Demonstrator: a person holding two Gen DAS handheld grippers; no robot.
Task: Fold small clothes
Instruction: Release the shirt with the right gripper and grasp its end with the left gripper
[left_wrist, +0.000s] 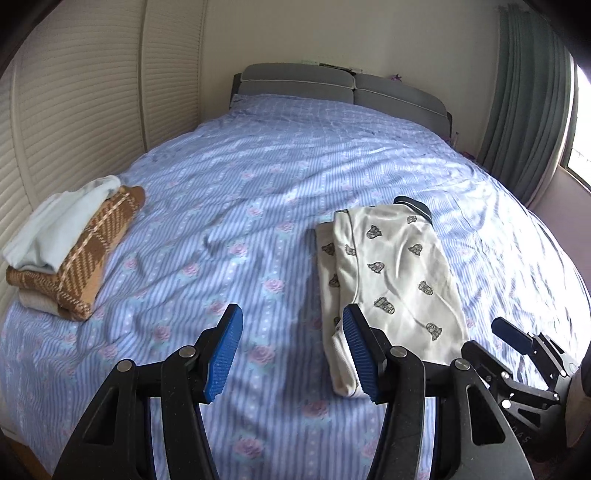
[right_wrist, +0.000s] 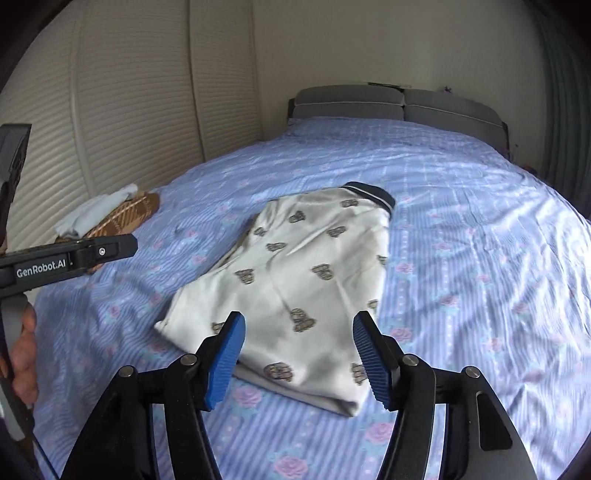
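I see a big bed (left_wrist: 280, 192) with a blue sheet that has stripes and pink roses on it. A small white shirt (left_wrist: 391, 280) with little gray pictures lies flat on the sheet. It is folded into a long shape, and its dark collar (left_wrist: 413, 206) points toward the gray headboard (left_wrist: 332, 86).

My left gripper (left_wrist: 291, 354) hangs over the sheet with its blue pads wide apart. It holds nothing. Its right pad is just over the near left edge of the shirt, but I cannot tell if it touches the cloth.

My right gripper (right_wrist: 299, 358) is wide apart too and holds nothing. It hangs over the near end of the shirt (right_wrist: 295, 273), and the cloth shows between its two blue pads.

Far to the left, near the edge of the bed, sits a pile of folded clothes (left_wrist: 70, 251). A brown checked piece is in the middle, a pale blue one is on top, and a light one is under them. The pile is well apart from the shirt.

A green curtain (left_wrist: 532, 110) hangs on the right by the window.
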